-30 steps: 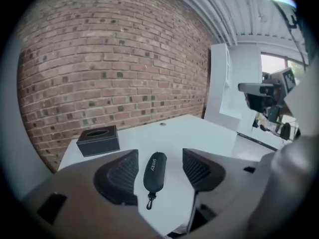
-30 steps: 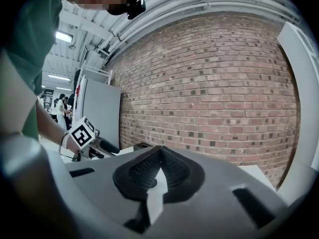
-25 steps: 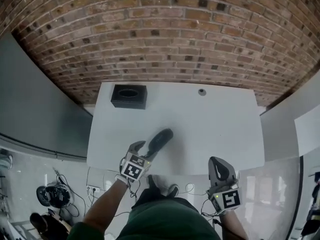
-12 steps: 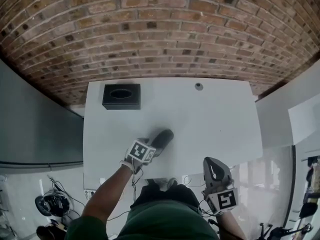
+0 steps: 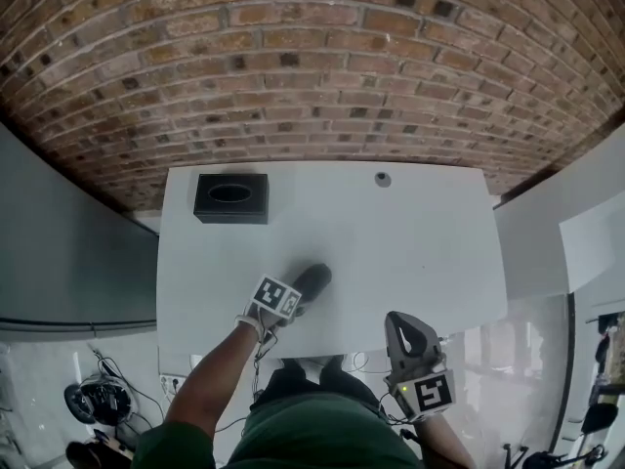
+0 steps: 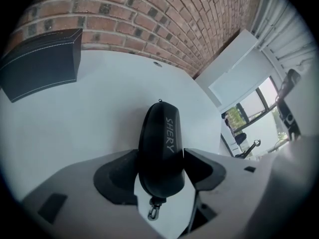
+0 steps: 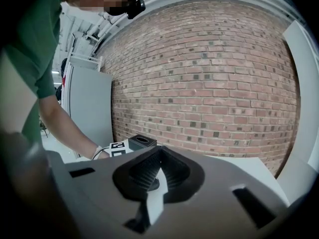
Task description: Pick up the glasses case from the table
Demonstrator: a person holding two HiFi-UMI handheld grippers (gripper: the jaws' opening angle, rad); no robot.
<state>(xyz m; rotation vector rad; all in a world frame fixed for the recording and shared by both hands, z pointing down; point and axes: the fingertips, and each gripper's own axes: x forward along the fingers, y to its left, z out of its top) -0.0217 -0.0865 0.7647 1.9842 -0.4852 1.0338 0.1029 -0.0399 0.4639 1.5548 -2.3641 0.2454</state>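
Observation:
A black oval glasses case [image 5: 312, 280] with pale lettering lies on the white table [image 5: 420, 252] near its front edge. Its near end, with a small metal clasp, sits between the jaws of my left gripper [image 5: 295, 303]. In the left gripper view the case [image 6: 162, 138] fills the gap of the left gripper [image 6: 160, 153]. The jaws are closing, and both pads touch its sides while it rests on the table. My right gripper [image 5: 406, 326] hangs off the table's front right edge. Seen in its own view, the right gripper [image 7: 152, 183] is shut on nothing.
A black open-topped box [image 5: 230, 197] stands at the table's back left corner, and shows too as the box [image 6: 42, 61] beyond the case. A small round fitting [image 5: 383, 179] sits at the back edge. A brick wall [image 5: 322, 76] runs behind the table.
My left gripper has come down and tipped over the near end of the case, so the case now sits between its jaws. The right gripper has drifted slightly left.

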